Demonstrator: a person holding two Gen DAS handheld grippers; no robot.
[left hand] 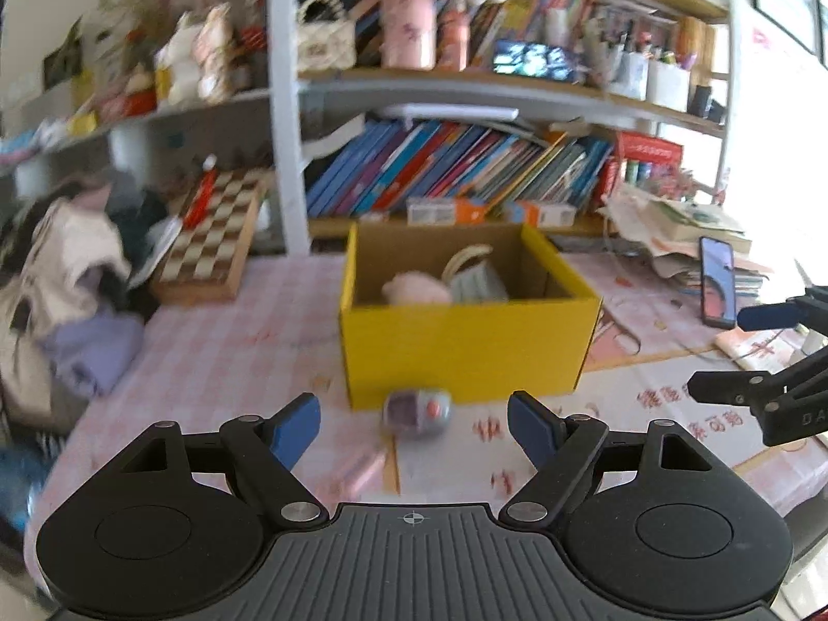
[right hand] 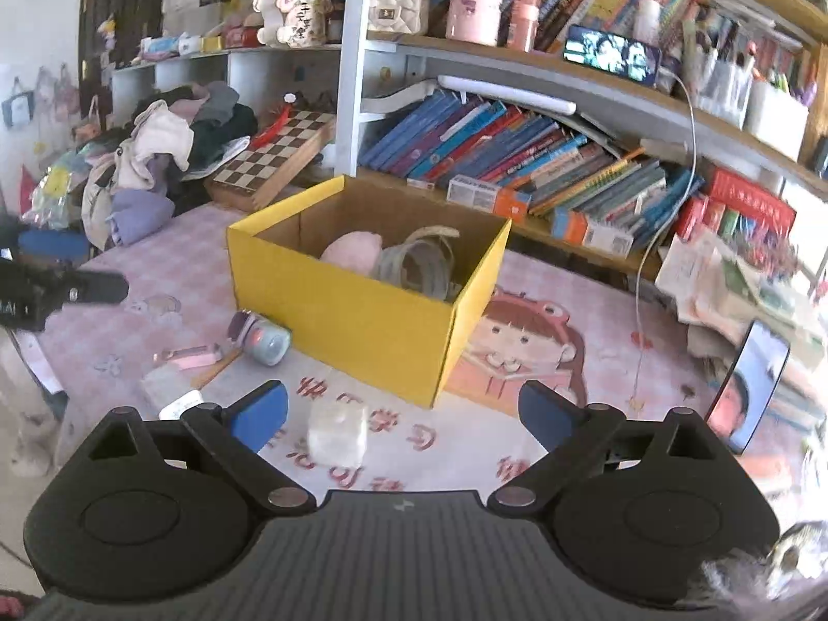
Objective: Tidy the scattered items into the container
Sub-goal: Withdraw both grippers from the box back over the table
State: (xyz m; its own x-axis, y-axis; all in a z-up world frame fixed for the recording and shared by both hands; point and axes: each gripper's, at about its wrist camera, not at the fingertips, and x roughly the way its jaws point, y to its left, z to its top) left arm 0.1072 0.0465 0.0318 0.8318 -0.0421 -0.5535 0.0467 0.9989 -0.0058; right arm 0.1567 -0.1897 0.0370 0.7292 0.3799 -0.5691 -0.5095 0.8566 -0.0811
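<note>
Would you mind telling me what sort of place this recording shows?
Probably a child's study desk at home: leaning children's books on the shelf, a chessboard, and a cartoon-print table cover beneath the yellow box.

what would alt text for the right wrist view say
An open-topped yellow cardboard box sits on a pink patterned tablecloth, holding a pink plush item. The open right gripper hovers over a small white translucent block; a small grey jar lies beside the box.

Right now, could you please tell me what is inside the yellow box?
Inside the yellow box lie a soft pink item and a greyish strappy bundle beside it. The box floor beneath them and anything near the front wall are hidden.
</note>
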